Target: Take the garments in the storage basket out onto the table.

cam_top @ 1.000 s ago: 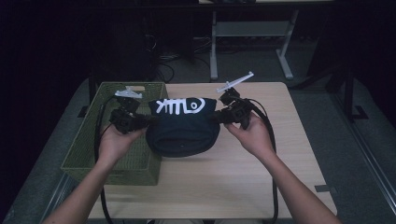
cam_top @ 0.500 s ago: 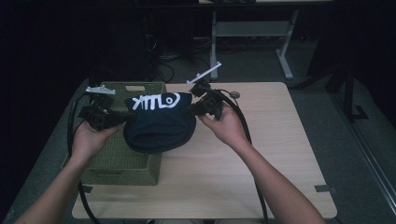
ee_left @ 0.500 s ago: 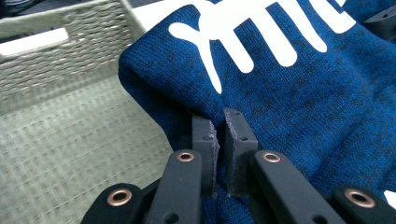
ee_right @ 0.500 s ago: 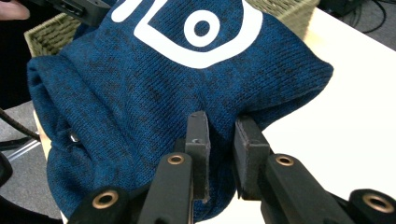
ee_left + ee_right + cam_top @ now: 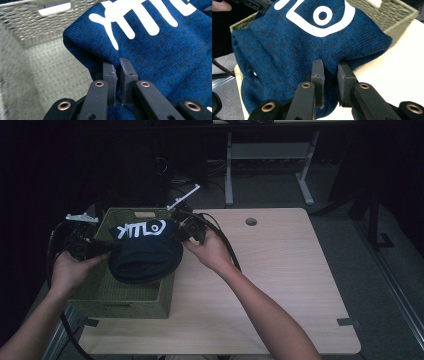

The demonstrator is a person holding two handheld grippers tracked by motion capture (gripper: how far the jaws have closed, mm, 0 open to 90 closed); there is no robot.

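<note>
A folded dark blue knit garment with white lettering hangs between both grippers above the green woven basket at the table's left. My left gripper pinches its left edge; in the left gripper view the pads of the left gripper are shut on a thin fold of the blue garment. My right gripper holds the right edge. A thicker fold of the garment sits clamped between the pads of the right gripper, over the basket's rim.
The light wooden table stretches bare to the right of the basket, with a round cable hole near its far edge. A desk frame stands on the dark floor beyond. Black cables trail from both grippers.
Both hands have carried the garment leftward, from over the table's middle to above the basket. Both grips on it have stayed the same.
</note>
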